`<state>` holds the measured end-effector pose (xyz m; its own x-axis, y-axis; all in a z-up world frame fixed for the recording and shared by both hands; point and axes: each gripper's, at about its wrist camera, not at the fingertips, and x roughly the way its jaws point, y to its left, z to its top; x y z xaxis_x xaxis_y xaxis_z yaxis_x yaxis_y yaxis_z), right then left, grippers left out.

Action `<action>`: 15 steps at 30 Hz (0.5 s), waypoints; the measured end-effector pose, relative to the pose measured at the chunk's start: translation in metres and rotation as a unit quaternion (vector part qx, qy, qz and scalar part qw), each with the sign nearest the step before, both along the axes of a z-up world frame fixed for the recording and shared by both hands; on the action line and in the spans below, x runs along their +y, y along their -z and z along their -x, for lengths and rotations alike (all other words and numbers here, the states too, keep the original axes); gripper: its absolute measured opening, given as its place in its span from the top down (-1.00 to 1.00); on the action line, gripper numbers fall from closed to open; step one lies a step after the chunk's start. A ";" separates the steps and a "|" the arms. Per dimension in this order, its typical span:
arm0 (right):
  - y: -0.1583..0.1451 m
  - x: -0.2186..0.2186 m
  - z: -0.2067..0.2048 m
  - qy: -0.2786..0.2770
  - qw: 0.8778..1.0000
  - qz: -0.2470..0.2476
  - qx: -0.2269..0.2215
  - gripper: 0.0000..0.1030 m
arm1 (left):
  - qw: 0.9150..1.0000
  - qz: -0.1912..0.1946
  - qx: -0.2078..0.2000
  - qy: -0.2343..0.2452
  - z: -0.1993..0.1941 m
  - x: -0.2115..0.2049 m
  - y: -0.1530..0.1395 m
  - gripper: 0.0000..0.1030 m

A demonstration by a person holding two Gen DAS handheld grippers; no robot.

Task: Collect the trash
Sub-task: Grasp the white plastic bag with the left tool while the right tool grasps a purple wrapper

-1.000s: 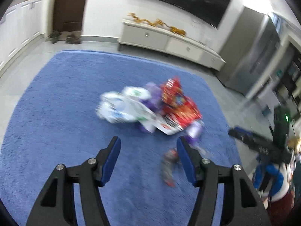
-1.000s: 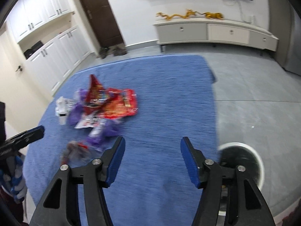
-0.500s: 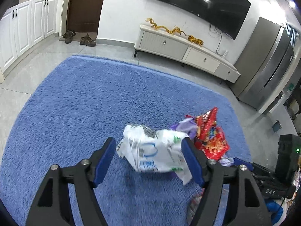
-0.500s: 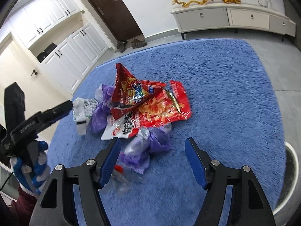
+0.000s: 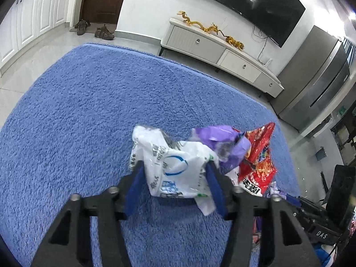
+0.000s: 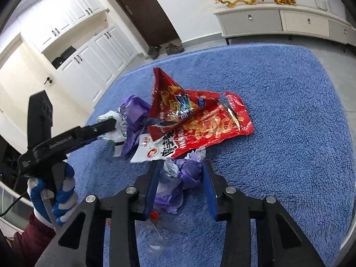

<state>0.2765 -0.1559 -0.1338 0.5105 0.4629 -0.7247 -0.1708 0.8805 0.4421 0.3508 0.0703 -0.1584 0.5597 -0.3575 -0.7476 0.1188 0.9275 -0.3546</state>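
Both tongs are closing over the litter heap on the blue rug. Between my left gripper pads sits the white plastic bag, already pinched. Right of it lie the red snack wrappers, ahead of my right gripper, whose pads close around the purple crumpled wrapper, long axis crosswise.
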 end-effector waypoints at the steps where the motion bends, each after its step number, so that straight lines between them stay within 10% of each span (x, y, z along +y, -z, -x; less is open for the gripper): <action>1: -0.002 0.000 0.003 -0.003 1.000 -0.001 -0.002 0.30 | 1.000 -0.001 -0.002 -0.001 0.003 0.001 0.000 0.22; 15: -0.023 -0.021 0.054 0.000 0.999 -0.009 -0.038 0.32 | 0.998 -0.030 -0.049 0.003 0.071 0.013 -0.034 0.51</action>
